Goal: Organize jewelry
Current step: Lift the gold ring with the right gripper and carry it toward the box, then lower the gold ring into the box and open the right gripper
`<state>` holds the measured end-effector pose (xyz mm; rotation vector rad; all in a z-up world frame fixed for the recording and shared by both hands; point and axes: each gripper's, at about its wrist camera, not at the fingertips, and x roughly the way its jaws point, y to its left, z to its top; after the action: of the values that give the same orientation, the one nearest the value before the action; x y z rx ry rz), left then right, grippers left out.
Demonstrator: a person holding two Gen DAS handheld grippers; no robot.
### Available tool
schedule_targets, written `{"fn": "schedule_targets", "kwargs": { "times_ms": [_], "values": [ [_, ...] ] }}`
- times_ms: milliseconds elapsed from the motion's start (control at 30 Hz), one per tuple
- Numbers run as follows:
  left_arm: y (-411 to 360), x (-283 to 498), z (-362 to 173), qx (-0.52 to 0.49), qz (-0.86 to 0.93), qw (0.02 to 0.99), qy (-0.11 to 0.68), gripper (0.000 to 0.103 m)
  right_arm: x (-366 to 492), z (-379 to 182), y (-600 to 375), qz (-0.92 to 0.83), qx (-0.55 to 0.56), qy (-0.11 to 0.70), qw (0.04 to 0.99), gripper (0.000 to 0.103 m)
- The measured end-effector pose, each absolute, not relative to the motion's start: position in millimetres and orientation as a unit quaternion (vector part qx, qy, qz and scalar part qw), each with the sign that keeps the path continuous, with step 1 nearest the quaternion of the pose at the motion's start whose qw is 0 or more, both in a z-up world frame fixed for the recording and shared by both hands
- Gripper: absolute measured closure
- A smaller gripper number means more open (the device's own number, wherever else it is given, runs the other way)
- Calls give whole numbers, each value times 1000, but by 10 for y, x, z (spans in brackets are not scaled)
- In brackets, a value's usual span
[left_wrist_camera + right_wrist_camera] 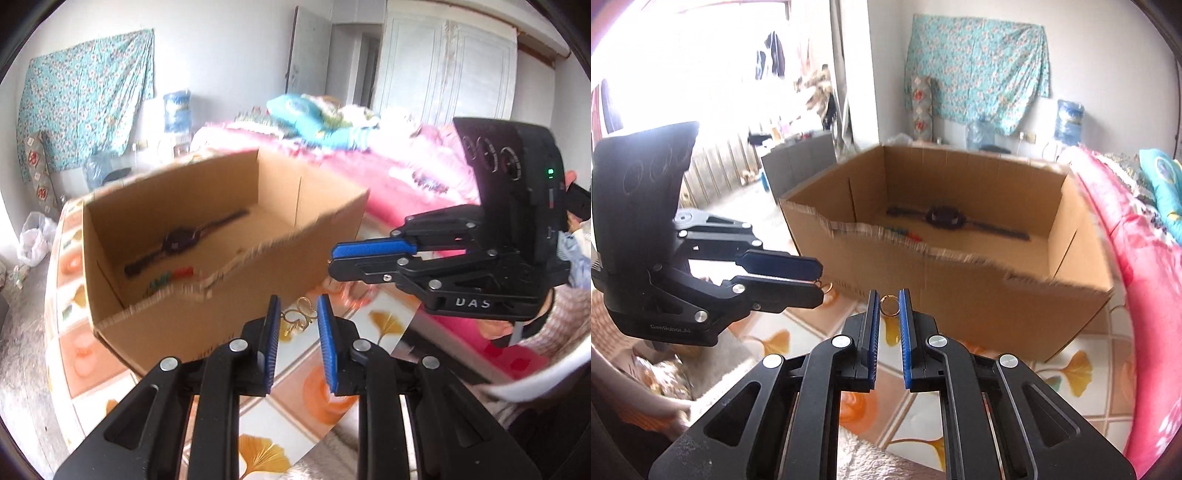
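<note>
Gold trinket (298,314) between left gripper (295,306) jaws, cardboard box (314,236) behind, right gripper (334,260) alongside.

White letters "UAS" on the right gripper (330,260) body; faint "GenRobot.AI" on the left gripper (822,280) body. No other text legible.

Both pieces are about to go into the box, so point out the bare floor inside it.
Cardboard box: bare floor right of the wristwatch, toward the wall beside the pink bed, and behind the watch. Crowded: the front-left stretch, where colourful beads lie by the torn front edge.
</note>
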<state>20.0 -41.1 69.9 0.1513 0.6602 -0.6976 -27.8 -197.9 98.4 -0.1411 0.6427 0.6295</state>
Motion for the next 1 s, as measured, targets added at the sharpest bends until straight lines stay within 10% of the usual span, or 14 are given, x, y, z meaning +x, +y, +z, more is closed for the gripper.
{"fn": "schedule_targets", "kwargs": {
  "times_ms": [1000],
  "values": [
    [-855, 2734, 389, 30, -233, 772, 590, 83, 1459, 749, -1945, 284, -90, 467, 832, 93]
  ]
}}
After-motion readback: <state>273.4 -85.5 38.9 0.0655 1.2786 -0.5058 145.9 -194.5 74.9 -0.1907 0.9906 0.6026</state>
